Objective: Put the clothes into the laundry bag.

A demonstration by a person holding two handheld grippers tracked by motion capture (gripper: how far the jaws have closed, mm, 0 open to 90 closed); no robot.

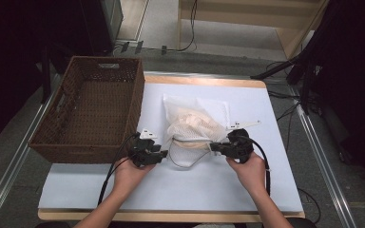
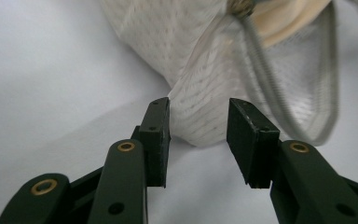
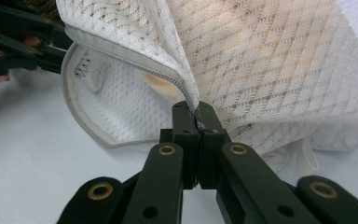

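Note:
A white mesh laundry bag [image 1: 197, 124] lies mid-table with its zippered mouth toward me and something beige [image 1: 190, 118] inside. My right gripper [image 1: 213, 147] is shut on the bag's zipper edge [image 3: 135, 60], and the netting [image 3: 270, 70] drapes over its jaws [image 3: 196, 109]. At the other side of the mouth my left gripper [image 1: 165, 153] stands open. A fold of the bag [image 2: 200, 116] sits between its pads [image 2: 198, 107]; the left pad just meets the cloth and the right one is clear of it. The bag's grey zipper loop [image 2: 265, 88] hangs beside that fold.
An empty brown wicker basket [image 1: 135, 107] stands at the table's left, close to my left hand. A white sheet [image 1: 195, 187] covers the table. Cables and dark stands [image 1: 309, 71] are on the floor at the right, and a wooden shelf [image 1: 247, 19] is beyond the table.

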